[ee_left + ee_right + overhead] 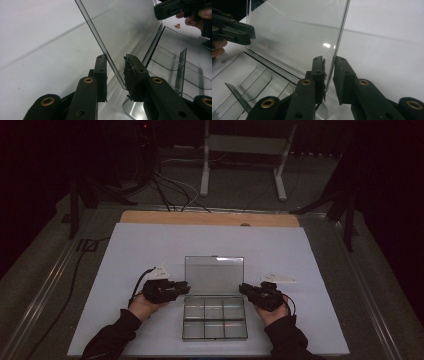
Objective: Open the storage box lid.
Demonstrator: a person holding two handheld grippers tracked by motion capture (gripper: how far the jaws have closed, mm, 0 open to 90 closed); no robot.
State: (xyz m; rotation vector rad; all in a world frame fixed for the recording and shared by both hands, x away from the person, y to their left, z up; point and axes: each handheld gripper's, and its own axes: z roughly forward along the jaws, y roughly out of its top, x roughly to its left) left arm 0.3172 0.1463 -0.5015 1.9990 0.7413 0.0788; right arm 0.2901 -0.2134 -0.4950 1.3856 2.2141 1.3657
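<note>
A clear, hinged plastic organiser box (215, 312) with six compartments sits at the near centre of a white desk (150, 250), its thin transparent lid (214, 275) raised upright at the 12 o'clock side of the tray. A person's left claw (184, 288) flanks the lid's edge at 9 o'clock and the right claw (244, 289) the edge at 3 o'clock. In the left gripper view the lid's edge (105, 53) runs between the jaws of the left claw (115, 72); they stand slightly spread, with a gap on one side, so no firm pinch shows. In the right gripper view the right claw (329, 75) likewise brackets the lid's side edge (338, 42), one pad close against it, the other just apart. The box looks light, rigid and slick, and its lid is probably brittle at the hinge. The side edges low on the lid, near the hinge, seem the safest hold.
</note>
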